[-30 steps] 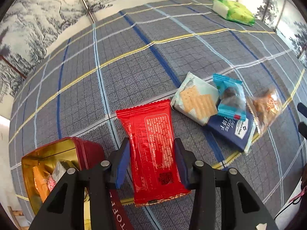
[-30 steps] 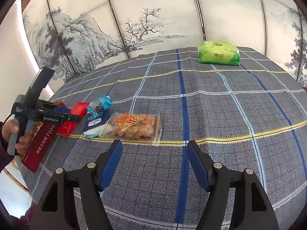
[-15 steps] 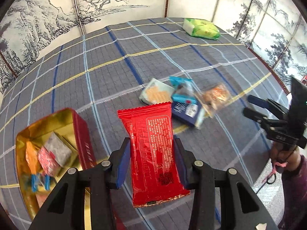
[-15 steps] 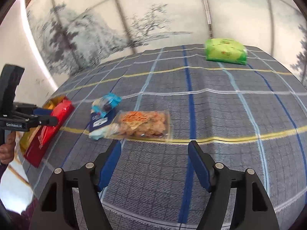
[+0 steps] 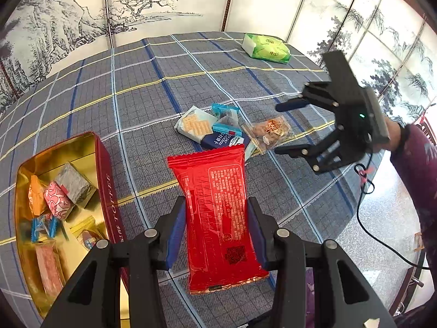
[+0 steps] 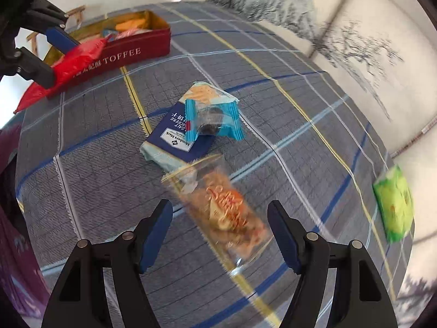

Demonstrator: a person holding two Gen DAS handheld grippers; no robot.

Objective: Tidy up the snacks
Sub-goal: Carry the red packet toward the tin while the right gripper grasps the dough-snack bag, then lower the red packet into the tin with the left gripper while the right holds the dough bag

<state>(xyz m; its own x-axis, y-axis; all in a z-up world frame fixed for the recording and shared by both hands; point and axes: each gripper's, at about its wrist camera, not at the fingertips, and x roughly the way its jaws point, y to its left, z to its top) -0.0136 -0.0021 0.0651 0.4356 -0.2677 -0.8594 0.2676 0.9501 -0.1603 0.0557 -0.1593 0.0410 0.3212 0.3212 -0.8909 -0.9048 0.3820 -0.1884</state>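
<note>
My left gripper [image 5: 215, 232] is shut on a red snack packet [image 5: 218, 213], held in the air beside the open red toffee tin [image 5: 106, 180]; the packet [image 6: 73, 57] also shows in front of the tin [image 6: 131, 52] in the right wrist view. My right gripper [image 6: 220, 232] is open above a clear bag of orange snacks [image 6: 226, 213], its pads apart from the bag. It also appears at the right of the left wrist view [image 5: 284, 128]. Beyond the bag lie a navy cracker pack [image 6: 177, 139], a teal cookie wrapper [image 6: 213, 120] and a pale cracker pack [image 6: 207, 93].
The tin holds several wrapped sweets [image 5: 57, 199]. A green packet [image 5: 266, 48] lies at the far corner of the plaid tablecloth [image 5: 142, 82]. A person's sleeve [image 5: 415, 164] and a cable [image 5: 366, 213] are at the right, past the table edge. Painted screens stand behind.
My left gripper has lifted the red packet and swung so the tin's inside shows. My right gripper has rolled and moved over the clear snack bag.
</note>
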